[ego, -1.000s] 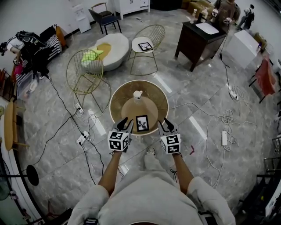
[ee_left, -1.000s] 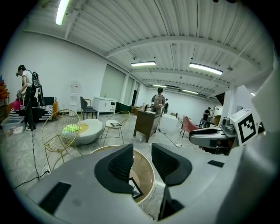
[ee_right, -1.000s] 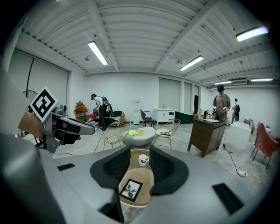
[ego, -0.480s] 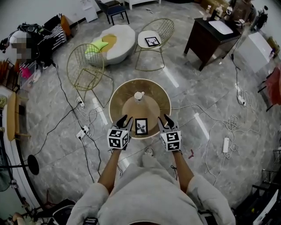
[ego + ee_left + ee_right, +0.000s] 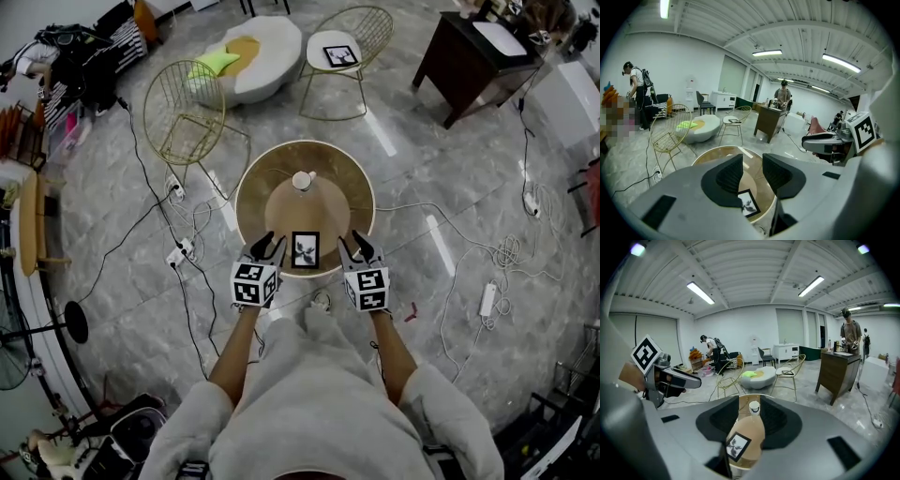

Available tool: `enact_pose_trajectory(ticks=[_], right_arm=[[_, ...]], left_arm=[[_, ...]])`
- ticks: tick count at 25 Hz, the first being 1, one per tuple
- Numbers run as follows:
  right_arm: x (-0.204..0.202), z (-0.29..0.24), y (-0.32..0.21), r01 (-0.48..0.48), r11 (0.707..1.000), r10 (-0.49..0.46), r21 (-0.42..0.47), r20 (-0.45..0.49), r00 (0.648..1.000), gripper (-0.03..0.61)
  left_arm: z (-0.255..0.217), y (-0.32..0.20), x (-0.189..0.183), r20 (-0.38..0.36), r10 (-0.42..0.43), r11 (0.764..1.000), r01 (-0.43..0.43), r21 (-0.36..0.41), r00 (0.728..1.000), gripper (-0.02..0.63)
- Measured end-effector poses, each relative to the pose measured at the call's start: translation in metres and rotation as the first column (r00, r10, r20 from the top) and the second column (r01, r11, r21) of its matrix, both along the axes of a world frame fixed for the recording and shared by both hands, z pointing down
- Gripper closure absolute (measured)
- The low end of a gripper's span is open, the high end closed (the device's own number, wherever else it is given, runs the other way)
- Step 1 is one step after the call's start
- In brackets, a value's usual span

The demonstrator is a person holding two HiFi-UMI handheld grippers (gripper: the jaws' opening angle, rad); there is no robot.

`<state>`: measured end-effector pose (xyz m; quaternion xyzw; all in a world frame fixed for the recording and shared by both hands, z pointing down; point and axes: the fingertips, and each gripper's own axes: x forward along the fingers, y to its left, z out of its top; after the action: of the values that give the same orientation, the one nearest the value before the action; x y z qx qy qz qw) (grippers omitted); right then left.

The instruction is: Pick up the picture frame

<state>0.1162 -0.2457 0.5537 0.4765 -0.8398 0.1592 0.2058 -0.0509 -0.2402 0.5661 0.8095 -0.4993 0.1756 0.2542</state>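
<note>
The picture frame [image 5: 305, 250], black-edged with a dark leaf print, lies flat near the front edge of the round gold-rimmed table [image 5: 255, 178]. My left gripper [image 5: 266, 246] hovers just left of the frame, open and holding nothing. On the frame's right, my right gripper [image 5: 355, 246] is likewise open and bare. In the left gripper view the picture frame [image 5: 747, 205] shows low in the gap of the left gripper [image 5: 752, 174]. The right gripper view shows the picture frame [image 5: 737, 446] between the jaws of the right gripper [image 5: 750, 423].
A white cup [image 5: 302, 180] stands at the table's middle. Two gold wire chairs [image 5: 184, 117] [image 5: 349, 37] stand beyond; the far one holds another framed picture [image 5: 339, 54]. A white pouf [image 5: 253, 52], a dark desk [image 5: 478, 47] and floor cables [image 5: 178, 253] surround the table.
The head camera has moved a little forward over the table. Both grippers stay open on either side of the frame, edged slightly closer to the table's front rim.
</note>
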Motion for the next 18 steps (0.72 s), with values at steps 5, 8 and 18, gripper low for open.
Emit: enact_pose_trajectory(ticks=[5, 8, 18], right_arm=[[0.001, 0.015, 0.001, 0.011, 0.999, -0.011, -0.034, 0.009, 1.000, 0.443], [0.000, 0.024, 0.003, 0.012, 0.998, -0.012, -0.055, 0.010, 1.000, 0.443], [-0.014, 0.056, 0.011, 0.013, 0.994, -0.013, -0.108, 0.000, 1.000, 0.437]], left_arm=[[0.016, 0.003, 0.008, 0.005, 0.002, 0.999, -0.002, -0.035, 1.000, 0.485], [0.024, 0.008, 0.010, 0.008, 0.007, 0.999, -0.006, -0.054, 1.000, 0.485], [0.052, 0.009, 0.000, 0.004, 0.025, 0.995, -0.025, -0.094, 1.000, 0.485]])
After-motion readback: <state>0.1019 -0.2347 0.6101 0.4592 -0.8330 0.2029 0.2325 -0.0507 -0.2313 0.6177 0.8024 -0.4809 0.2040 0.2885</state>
